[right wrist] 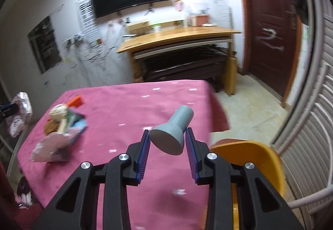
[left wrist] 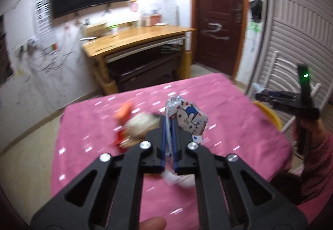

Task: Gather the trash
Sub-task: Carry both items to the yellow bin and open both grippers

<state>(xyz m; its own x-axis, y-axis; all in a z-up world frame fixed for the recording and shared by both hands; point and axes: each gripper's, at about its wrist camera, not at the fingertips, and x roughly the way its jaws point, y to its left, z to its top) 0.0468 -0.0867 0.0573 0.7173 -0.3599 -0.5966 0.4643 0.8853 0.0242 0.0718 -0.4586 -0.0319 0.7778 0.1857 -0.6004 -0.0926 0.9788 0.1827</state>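
Crinkled white cartoon-print wrapper – lifted above the pink tablecloth. Grey flared plastic funnel-shaped piece – tilted over tablecloth's right part. Blurred wrapper heap – left on tablecloth.

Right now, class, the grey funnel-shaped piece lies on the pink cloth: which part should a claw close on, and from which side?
Grip the narrow cylindrical neck of the grey funnel-shaped piece, coming from above with the fingers across it. It lies tilted on the pink cloth, wide flat disc toward the right claw; the disc nearly fills the open jaws, while the neck looks slimmer and parallel-sided.
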